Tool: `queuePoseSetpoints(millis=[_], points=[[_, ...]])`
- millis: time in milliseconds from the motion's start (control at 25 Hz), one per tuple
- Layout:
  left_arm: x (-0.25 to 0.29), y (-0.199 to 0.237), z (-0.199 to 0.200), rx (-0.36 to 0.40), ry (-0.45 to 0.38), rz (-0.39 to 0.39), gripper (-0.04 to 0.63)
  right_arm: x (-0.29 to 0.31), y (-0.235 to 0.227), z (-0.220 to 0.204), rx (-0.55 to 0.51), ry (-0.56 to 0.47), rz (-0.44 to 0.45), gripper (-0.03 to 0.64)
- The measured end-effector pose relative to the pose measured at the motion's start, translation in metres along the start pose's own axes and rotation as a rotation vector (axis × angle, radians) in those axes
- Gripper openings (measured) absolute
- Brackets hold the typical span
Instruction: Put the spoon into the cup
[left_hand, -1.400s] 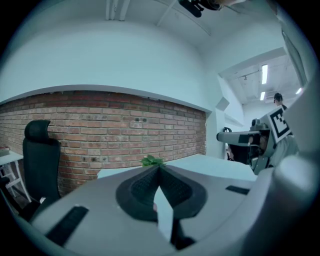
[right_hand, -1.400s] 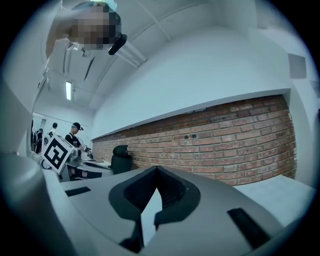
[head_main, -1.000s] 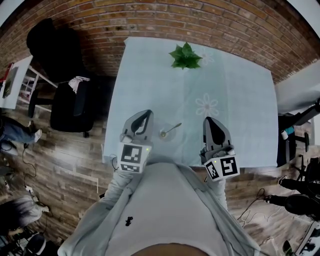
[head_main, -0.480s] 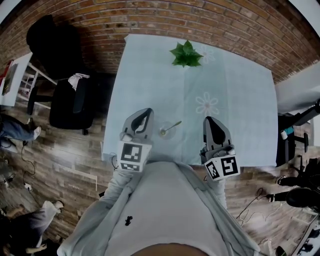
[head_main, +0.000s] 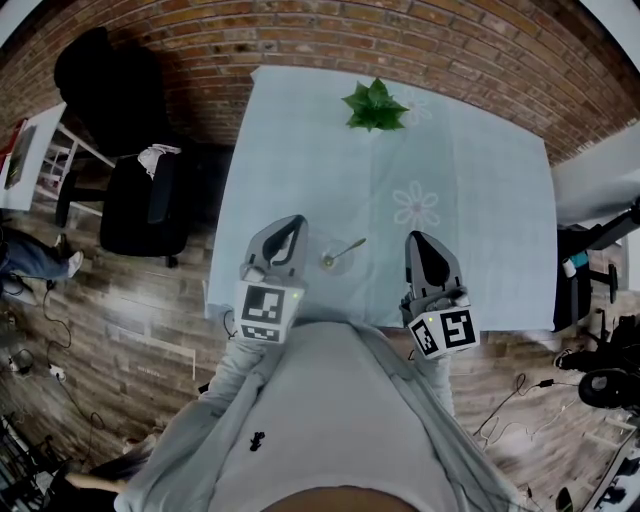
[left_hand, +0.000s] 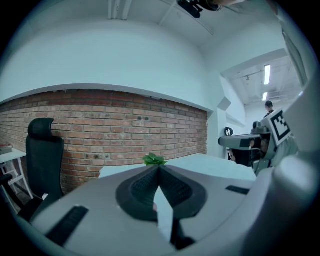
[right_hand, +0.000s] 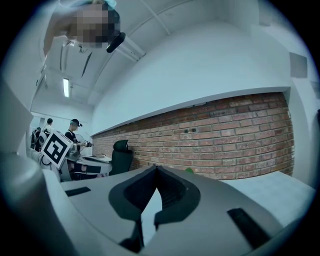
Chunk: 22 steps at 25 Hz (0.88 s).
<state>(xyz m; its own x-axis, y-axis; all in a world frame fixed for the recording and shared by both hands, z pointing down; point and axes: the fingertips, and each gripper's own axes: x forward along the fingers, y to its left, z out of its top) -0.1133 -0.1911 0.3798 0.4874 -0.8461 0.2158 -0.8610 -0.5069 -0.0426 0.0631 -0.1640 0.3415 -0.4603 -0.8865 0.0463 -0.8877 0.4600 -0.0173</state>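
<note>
Spoon (head_main: 349, 248) in cup (head_main: 330, 265), pale floral tablecloth (head_main: 460, 170), brick wall (head_main: 300, 40), wood floor (head_main: 130, 320)

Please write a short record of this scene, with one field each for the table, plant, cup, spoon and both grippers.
table: covered with a light blue cloth
plant: green, near the far edge
cup: clear, near the front edge, between the two grippers
spoon: appears to be in the cup, handle leaning to the right
left gripper: shut, empty
right gripper: shut, empty
</note>
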Motion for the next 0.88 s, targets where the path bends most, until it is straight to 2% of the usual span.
queuePoseSetpoints(millis=[880], points=[[-0.008,0.004,-0.009,-0.009,0.022,0.002,0.018,-0.005,0.007,-0.013,0.032,0.025,0.001,0.015]])
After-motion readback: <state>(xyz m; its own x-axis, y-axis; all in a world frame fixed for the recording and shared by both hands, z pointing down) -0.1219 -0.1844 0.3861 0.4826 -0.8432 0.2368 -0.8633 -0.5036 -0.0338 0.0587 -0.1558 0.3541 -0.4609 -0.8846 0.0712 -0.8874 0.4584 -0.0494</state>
